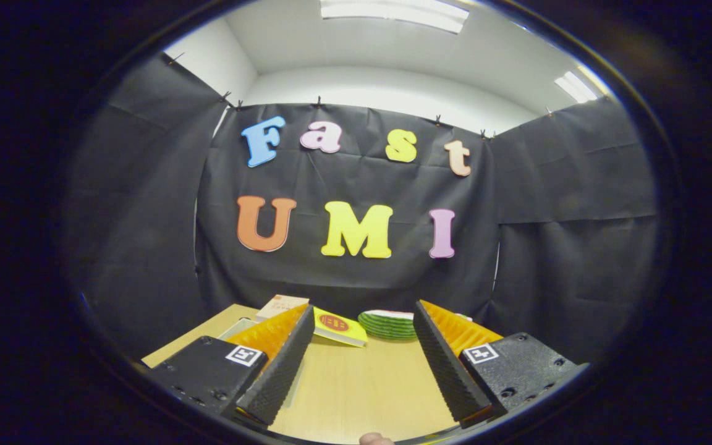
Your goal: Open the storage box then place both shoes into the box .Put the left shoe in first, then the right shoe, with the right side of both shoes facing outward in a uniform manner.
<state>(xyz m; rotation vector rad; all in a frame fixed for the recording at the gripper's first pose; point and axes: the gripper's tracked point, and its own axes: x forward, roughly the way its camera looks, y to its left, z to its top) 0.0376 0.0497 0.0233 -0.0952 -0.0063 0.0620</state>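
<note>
- Both shoes and the storage box cannot be placed from this view; where they lie is left unsaid
- Little weight is to be expected of a shoe: the upper is judged soft and likely to fold under a pinch, the sole and heel stiffer, so a hold at the heel collar or across the sole edge is judged surest
- Some slip is to be expected at the box's lid, if it is smooth and stiff; its lip would be the place to be taken, though its make cannot be told
- The gripper point(363, 309) is held spread wide, nothing pinched, with bare table point(356, 383) seen between its fingers
- Just beyond the fingertips, a yellow packet point(339, 326) with a red round mark is laid flat, and beside it a green striped stack point(387, 324) whose kind cannot be told
- Behind the left finger a tan flat thing point(280, 305) is seen, and a pale edge point(238, 326) close by it; what either is cannot be made out
- Nearest the camera, between the finger bases, a person's fingertip point(376, 439) is seen
</note>
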